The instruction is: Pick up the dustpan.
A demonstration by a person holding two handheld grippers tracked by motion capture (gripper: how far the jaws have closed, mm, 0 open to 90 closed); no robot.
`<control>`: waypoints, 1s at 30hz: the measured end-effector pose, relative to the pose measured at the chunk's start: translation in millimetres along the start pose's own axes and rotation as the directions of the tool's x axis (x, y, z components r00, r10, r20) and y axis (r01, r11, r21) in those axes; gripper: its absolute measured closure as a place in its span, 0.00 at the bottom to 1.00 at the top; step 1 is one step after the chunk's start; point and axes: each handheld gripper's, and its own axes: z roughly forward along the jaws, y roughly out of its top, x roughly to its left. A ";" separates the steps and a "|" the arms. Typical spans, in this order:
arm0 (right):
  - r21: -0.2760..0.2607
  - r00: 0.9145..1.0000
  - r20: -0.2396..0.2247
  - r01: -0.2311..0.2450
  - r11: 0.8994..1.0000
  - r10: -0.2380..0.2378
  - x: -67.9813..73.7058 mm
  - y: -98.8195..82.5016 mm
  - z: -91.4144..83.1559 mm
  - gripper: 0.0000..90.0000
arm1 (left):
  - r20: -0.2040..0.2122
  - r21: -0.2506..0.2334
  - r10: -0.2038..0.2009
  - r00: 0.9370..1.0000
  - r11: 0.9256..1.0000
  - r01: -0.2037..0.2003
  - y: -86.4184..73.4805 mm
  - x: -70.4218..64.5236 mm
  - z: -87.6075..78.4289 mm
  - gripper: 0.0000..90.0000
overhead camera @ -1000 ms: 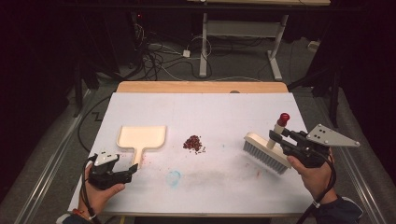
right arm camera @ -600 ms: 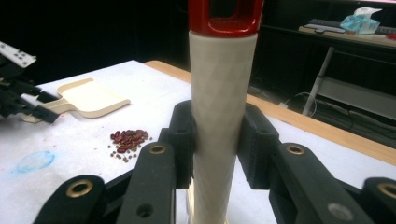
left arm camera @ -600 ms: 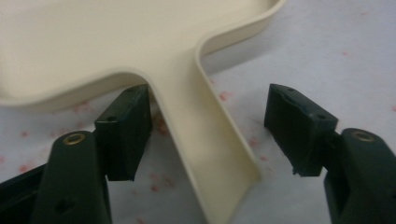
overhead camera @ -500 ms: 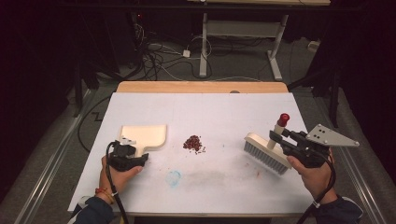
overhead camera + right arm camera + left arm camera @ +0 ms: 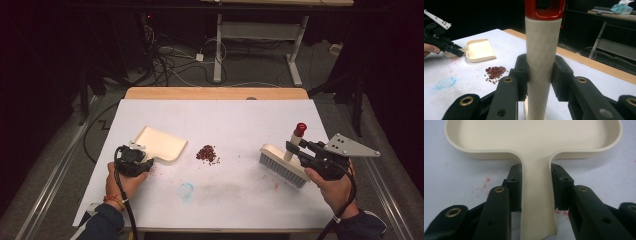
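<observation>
A cream dustpan [image 5: 162, 142] lies flat on the white table [image 5: 240, 117], left of middle. Its handle [image 5: 537, 202] sits between the pads of my left gripper [image 5: 143, 157] [image 5: 536, 173], whose jaws have just been closing and now press on both sides of it. A small pile of dark red beans [image 5: 207, 153] [image 5: 495, 71] lies at the centre. My right gripper [image 5: 296, 148] [image 5: 540, 66] is shut on the upright, red-capped handle [image 5: 542, 45] of a white brush [image 5: 281, 164], which rests bristles down at the right.
A faint blue smear [image 5: 186, 190] and reddish specks mark the table near the front. A wooden strip [image 5: 215, 93] runs along the far edge. Behind it are floor cables [image 5: 170, 60] and a desk frame [image 5: 260, 35].
My left hand has moved from the front left corner up to the dustpan's handle, and its jaws have shut on it. The right hand and the brush have stayed still.
</observation>
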 end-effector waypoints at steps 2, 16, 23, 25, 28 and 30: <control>0.001 1.000 0.002 0.000 1.000 0.000 -0.5 -0.2 0.2 0.78 | 0.006 -0.005 0.001 1.000 1.000 -0.001 -0.5 0.9 -0.4 0.71; -0.002 1.000 0.008 0.000 1.000 0.000 -3.2 0.7 3.6 0.78 | -0.019 -0.017 0.079 0.997 0.997 -0.080 -4.4 2.6 -30.1 0.71; 0.003 1.000 0.006 -0.005 1.000 0.005 -3.3 0.2 5.5 0.78 | 0.025 -0.013 0.144 0.989 0.989 -0.144 -6.5 -2.5 -48.3 0.71; 0.002 1.000 0.009 -0.010 1.000 0.010 -4.0 -0.1 5.3 0.78 | 0.040 -0.004 0.163 0.986 0.987 -0.163 -8.4 -5.7 -51.0 0.71; -0.003 1.000 0.013 -0.007 1.000 0.007 -5.3 0.4 5.5 0.78 | 0.049 0.008 0.190 0.981 0.982 -0.190 -10.4 -9.6 -52.6 0.71; -0.008 1.000 0.018 -0.012 1.000 0.012 -5.6 1.0 6.5 0.78 | 0.061 0.019 0.218 0.974 0.975 -0.220 -13.7 -14.6 -54.2 0.71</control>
